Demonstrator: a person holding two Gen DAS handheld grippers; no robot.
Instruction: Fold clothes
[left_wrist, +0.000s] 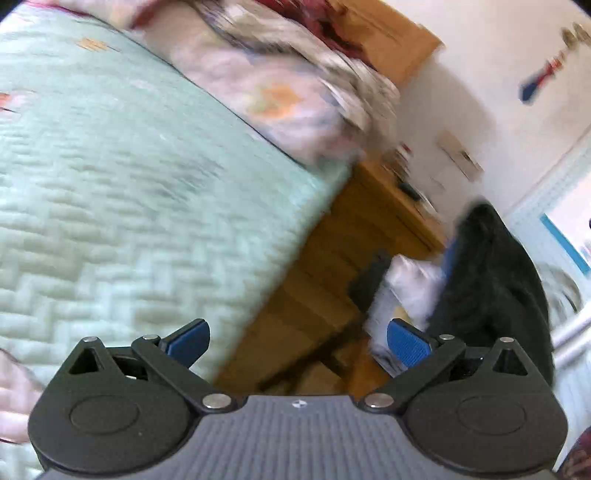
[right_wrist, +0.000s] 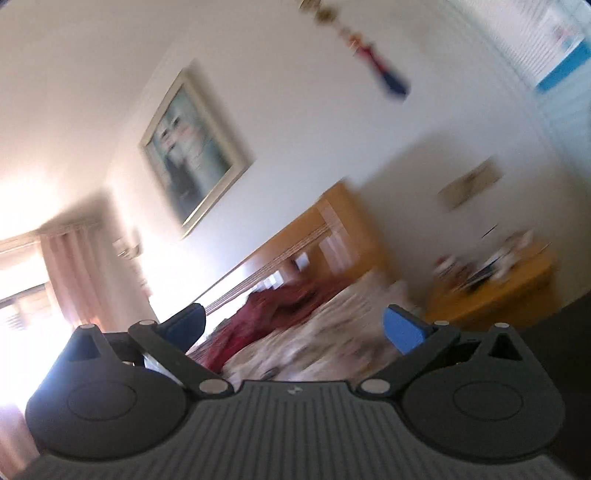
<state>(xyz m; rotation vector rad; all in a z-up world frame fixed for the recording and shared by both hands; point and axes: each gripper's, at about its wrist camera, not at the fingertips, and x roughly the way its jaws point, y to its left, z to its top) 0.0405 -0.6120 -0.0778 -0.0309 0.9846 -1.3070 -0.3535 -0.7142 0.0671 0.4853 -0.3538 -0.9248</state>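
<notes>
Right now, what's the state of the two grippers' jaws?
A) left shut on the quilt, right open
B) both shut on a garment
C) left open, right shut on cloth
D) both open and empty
D: the left gripper and the right gripper each show blue pads set wide apart with nothing between them; the pale green quilt lies untouched beyond the left one.

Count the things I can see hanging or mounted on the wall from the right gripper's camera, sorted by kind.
Large framed picture: 1
Small plaque, too blurred to read: 1
Hanging ornament with a red and blue tail: 1
Total: 3
</notes>
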